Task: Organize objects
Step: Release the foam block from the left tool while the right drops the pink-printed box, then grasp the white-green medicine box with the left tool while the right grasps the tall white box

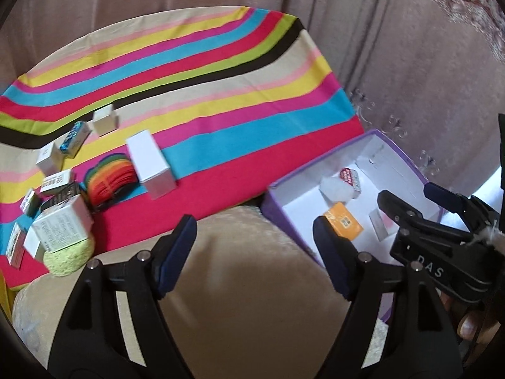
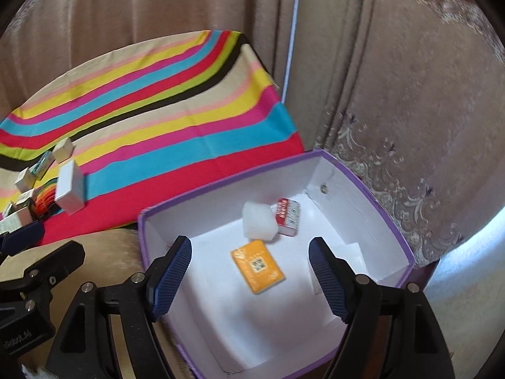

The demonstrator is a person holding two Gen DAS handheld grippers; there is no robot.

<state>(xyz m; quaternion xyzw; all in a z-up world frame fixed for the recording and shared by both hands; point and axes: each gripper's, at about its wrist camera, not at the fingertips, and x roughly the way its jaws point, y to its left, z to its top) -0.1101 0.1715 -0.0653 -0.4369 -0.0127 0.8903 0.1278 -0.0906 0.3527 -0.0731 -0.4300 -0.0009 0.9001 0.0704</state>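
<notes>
A purple-rimmed white box (image 2: 221, 186) (image 1: 318, 167) holds an orange packet (image 2: 257, 267) (image 1: 345, 222), a white block (image 2: 258, 221) (image 1: 336, 188), a red-and-white packet (image 2: 288, 216) (image 1: 350, 177) and a white packet (image 1: 380, 225). My right gripper (image 2: 251, 279) is open and empty above the box; it also shows in the left wrist view (image 1: 407, 194). My left gripper (image 1: 252, 252) is open and empty over the beige cushion (image 1: 240, 284), left of the box. A tall white box (image 1: 150, 167) (image 2: 71, 189), colourful felt pieces (image 1: 110, 180) and several small boxes (image 1: 61, 224) lie on the striped cloth (image 1: 221, 101).
A yellow-green sponge (image 1: 68, 257) sits under the small boxes at the cloth's near left edge. Brown curtains (image 2: 394, 79) hang behind and to the right. The left gripper's fingers (image 2: 25, 233) show at the left of the right wrist view.
</notes>
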